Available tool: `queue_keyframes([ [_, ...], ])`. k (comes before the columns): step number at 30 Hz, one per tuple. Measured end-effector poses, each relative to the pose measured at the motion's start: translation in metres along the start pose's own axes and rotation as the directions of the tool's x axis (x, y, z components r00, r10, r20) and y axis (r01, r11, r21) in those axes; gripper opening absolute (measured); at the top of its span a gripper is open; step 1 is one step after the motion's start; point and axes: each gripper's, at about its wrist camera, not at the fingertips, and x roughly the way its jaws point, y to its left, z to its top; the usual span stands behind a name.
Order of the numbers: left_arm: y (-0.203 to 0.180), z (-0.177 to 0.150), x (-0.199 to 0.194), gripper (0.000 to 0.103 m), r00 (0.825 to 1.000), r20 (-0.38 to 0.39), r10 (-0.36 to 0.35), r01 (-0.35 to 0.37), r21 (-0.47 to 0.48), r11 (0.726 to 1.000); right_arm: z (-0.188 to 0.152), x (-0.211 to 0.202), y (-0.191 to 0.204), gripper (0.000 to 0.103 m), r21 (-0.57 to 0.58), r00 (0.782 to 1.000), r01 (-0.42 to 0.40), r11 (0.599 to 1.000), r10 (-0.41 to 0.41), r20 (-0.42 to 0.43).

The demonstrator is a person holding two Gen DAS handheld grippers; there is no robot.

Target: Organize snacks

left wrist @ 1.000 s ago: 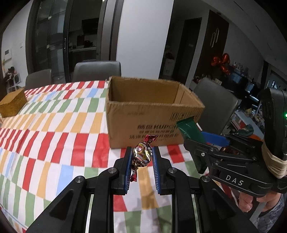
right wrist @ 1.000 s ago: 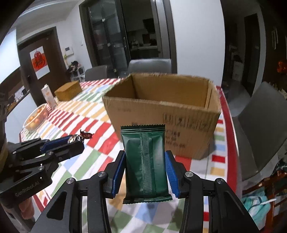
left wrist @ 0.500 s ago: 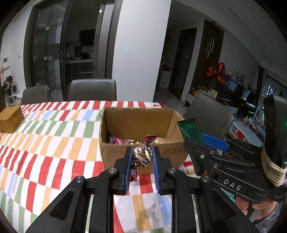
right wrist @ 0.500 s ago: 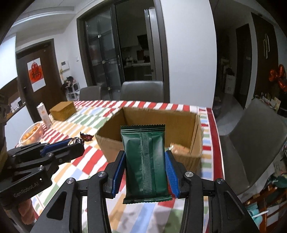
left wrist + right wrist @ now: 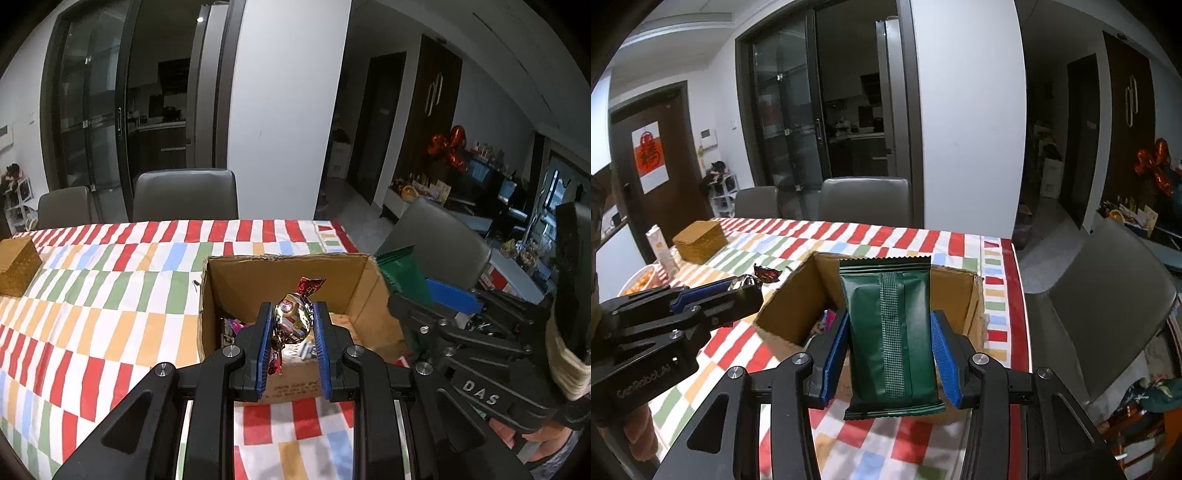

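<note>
Two snacks are held above the cardboard box (image 5: pixel 280 273), which stands on the desk (image 5: pixel 110 295). Left hand-held gripper (image 5: pixel 293 328) is narrow, clamped on a foil candy (image 5: pixel 293 319): light, hard core probably, but slippery wrapper w/ loose twisted ends, so best to take it at the round middle. Right hand-held gripper (image 5: pixel 892 343) holds a green packet (image 5: pixel 890 332) by its long edges; soft, light, contents maybe crushable, so gentle squeeze only.

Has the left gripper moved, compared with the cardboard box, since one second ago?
Yes. The left gripper, shut on the foil candy, has risen and come forward: the cardboard box now shows its inside instead of its front wall.
</note>
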Motion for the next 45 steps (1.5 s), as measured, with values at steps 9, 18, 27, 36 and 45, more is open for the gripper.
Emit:
queue_keyframes([
  [9,0.01,0.011,0.037,0.023,0.997,-0.07,0.016,-0.015,0.015,1.0,0.012,0.026,-0.006,0.045,0.001,0.998,0.033,0.999,-0.033,-0.051],
  [18,0.017,0.007,0.034,0.042,0.994,-0.052,0.094,-0.092,0.032,0.995,0.006,0.031,-0.006,0.063,0.002,0.991,0.114,0.993,-0.114,-0.069],
  [27,0.009,-0.022,-0.011,0.069,0.991,0.034,0.129,-0.131,0.056,0.99,-0.015,-0.019,0.005,0.079,0.005,0.988,0.151,0.988,-0.151,0.008],
  [36,-0.004,-0.06,-0.066,0.096,0.978,0.123,0.17,-0.177,0.046,0.983,-0.048,-0.071,0.013,0.089,0.037,0.977,0.197,0.98,-0.199,0.077],
  [45,-0.018,-0.096,-0.103,0.103,0.97,0.154,0.186,-0.195,0.047,0.98,-0.087,-0.115,0.023,0.092,0.039,0.976,0.188,0.981,-0.191,0.105],
])
